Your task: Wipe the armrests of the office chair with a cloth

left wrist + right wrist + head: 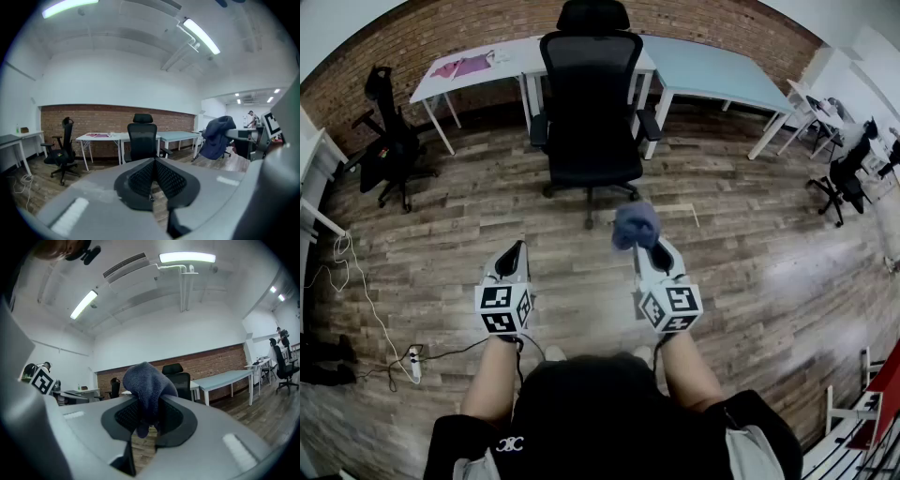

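Right gripper (pixel 146 422) clamps cloth (pixel 147 383) | office chair (pixel 589 103) ahead, apart

A red brick wall (pixel 441 33) runs along the far side, with plain white wall (pixel 117 79) above it. The floor (pixel 469 225) is dark wood plank, glossy at the right. Against the brick stand a white table (pixel 511 54) and a pale green table (pixel 712 73), side by side. A spare black chair (pixel 389 141) sits at the left. Tube lights (pixel 201 36) glow on the ceiling.
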Motion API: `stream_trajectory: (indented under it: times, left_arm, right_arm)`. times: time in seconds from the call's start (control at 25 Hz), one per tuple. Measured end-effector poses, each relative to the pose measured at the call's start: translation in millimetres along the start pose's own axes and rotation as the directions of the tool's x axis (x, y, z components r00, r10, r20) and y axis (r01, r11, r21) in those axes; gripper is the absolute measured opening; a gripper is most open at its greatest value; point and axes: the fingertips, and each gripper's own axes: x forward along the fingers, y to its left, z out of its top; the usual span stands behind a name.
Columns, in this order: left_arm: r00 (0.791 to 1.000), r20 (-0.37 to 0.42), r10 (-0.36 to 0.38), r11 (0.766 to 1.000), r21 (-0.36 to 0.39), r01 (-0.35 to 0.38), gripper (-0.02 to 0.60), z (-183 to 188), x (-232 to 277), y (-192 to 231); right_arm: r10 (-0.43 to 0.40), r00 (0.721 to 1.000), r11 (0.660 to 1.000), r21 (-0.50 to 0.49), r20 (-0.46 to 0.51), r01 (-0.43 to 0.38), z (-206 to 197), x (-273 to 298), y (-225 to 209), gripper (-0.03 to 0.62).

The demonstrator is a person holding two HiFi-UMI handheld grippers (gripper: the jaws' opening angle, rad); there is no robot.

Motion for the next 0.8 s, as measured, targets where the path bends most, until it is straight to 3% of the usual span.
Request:
stream_trajectory:
  times: [0.24, 0.8]
  left_arm:
    - [1.000, -0.018, -0.020, 0.999, -0.028, 0.020, 0.006, -4, -7, 47]
    - [1.000, -0.008, -0.021, 0.998, -0.060, 0.021, 0.006, -10, 0, 59]
  right_arm:
    - [0.000, 1.000, 1.000, 0.030, 0.028, 0.000, 5, 16, 43, 0.083]
    - [0.027, 0.999, 0.999, -0.028, -0.046, -0.028, -6, 43, 56, 0.084]
